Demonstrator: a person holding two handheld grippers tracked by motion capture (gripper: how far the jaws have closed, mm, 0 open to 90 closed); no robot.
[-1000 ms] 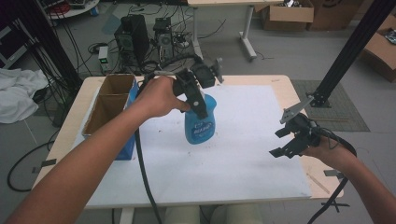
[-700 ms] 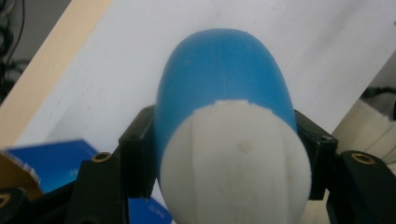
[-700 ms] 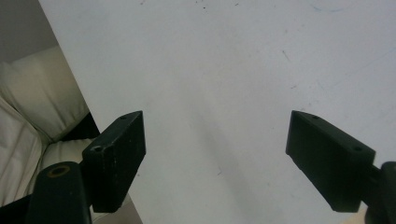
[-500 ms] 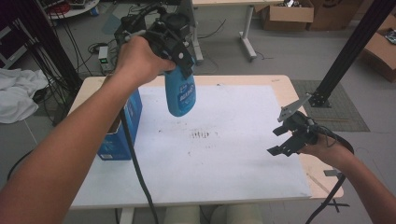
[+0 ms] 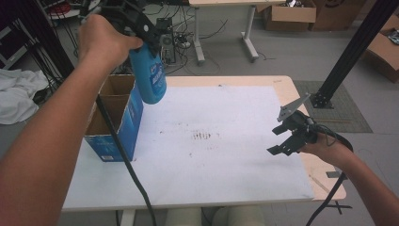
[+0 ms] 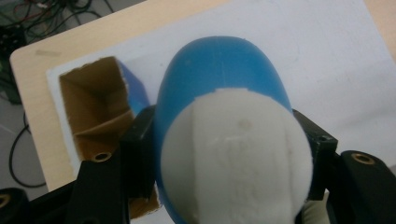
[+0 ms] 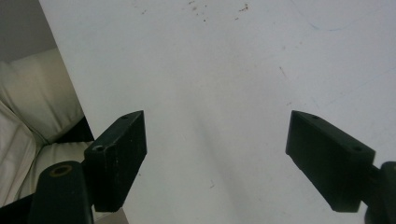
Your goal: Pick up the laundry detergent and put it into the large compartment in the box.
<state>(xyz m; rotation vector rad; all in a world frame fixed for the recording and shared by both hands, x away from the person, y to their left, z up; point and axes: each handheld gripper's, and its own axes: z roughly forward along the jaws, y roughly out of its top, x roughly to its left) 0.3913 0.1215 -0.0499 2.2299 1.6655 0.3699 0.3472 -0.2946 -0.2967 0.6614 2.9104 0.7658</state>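
Left tool point(image 5: 141, 28), clenched on the blue bottle point(image 5: 149, 77), has lifted it toward the frame's upper left, above the cardboard box point(image 5: 117, 127), ready for lowering in; right tool point(image 5: 288, 136) released.

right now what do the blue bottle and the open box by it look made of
Blue bottle with white cap: looks like smooth, slightly glossy moulded plastic, with a seam line down the cap. Open blue-sided box: likely cardboard, brown matte inside, printed blue outside, raw edges at the rim.
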